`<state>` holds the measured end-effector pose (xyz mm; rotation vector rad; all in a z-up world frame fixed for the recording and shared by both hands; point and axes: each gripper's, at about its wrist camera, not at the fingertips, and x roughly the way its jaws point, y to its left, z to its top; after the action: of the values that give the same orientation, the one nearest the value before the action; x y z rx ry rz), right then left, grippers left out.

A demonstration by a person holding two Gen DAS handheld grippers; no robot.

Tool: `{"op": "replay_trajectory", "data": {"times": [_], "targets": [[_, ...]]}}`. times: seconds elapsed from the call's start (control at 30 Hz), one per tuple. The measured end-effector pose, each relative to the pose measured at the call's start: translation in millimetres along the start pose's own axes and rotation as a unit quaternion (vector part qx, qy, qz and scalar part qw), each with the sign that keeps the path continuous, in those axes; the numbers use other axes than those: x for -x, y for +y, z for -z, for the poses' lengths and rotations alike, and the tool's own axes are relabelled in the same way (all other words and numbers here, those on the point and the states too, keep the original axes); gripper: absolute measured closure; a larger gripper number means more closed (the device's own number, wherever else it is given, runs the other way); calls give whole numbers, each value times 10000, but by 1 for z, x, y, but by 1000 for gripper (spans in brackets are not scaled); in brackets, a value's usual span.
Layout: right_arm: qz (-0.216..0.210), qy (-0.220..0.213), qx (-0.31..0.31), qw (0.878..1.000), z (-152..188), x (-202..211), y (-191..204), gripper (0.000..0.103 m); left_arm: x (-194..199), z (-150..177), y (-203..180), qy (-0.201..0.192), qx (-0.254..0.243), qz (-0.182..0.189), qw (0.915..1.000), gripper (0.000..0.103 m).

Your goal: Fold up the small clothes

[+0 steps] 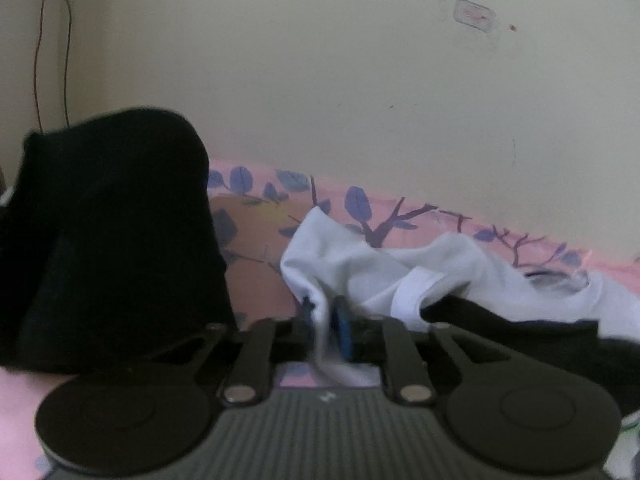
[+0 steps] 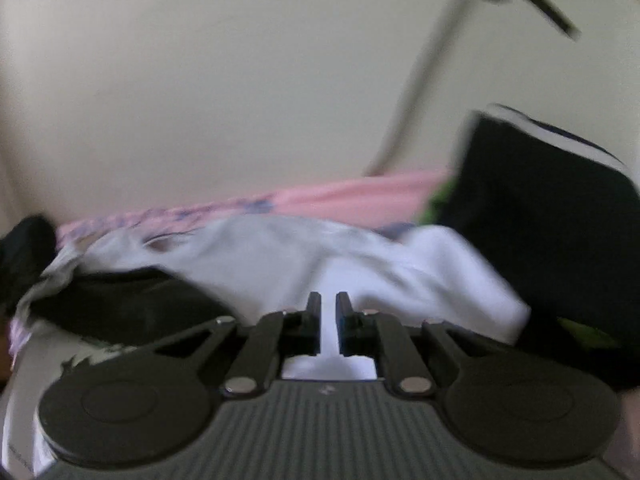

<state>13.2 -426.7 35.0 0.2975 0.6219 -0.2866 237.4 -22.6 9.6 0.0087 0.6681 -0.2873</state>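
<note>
A small white garment [image 1: 440,276] lies crumpled on the pink bedsheet [image 1: 256,240]. My left gripper [image 1: 325,312] is shut on a bunched edge of it, with white cloth pinched between the blue-padded fingers. In the right wrist view the same white garment [image 2: 304,256] lies just ahead. My right gripper [image 2: 328,308] stands over its near edge with the fingers almost together and a narrow gap between them; white cloth shows in the gap, and the blur hides whether it is gripped.
A stack of black folded clothes [image 1: 112,240] stands at the left. A black garment [image 1: 520,340] lies under the white one. Another black pile with a white stripe [image 2: 552,232] stands at the right. A cream wall [image 1: 320,80] runs right behind the bed.
</note>
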Motion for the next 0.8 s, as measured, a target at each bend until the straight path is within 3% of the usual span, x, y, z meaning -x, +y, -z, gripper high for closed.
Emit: {"op": "replay_trajectory", "data": {"times": [0.03,0.13,0.17,0.2,0.23,0.27,0.3,0.37,0.47,0.53,0.57,0.6,0.8], "targets": [[69,-116,-234,9996,-1,10,-11,100,4,1,1,-50,-6,-50,10000,60],[-304,-500,-799,9951,-1,47,-33,88,25,-3,16,-262,424,65,9987,59],[-371,-491,-650,9960,0,51,-27,77,34,-7,22,-343,651,155,9972,61],[-457,-409,-372,9974,1,53,-15,66,40,-13,24,-408,794,253,9957,62],[-540,-311,-27,9981,4,52,3,65,49,-17,24,-512,885,405,9939,62],[-667,-250,283,9971,7,50,18,57,57,-19,20,-605,876,524,9929,62],[-825,-186,606,9946,10,45,36,43,65,-19,14,-698,799,619,9924,62],[-1049,-67,1320,9857,22,32,73,40,73,-14,2,-796,592,770,9921,66],[-961,183,2132,9721,39,8,107,40,66,1,-17,-735,174,1008,9920,78],[-744,399,2383,9675,46,-7,115,48,54,11,-23,-558,-82,990,9935,88],[-542,404,2478,9664,46,-12,112,79,47,13,-24,-447,-158,978,9941,93],[-648,388,2420,9673,41,-13,105,103,42,15,-23,-360,-195,947,9947,93],[103,-171,714,9972,-24,-3,26,103,22,17,-9,74,-45,969,9953,94]]}}
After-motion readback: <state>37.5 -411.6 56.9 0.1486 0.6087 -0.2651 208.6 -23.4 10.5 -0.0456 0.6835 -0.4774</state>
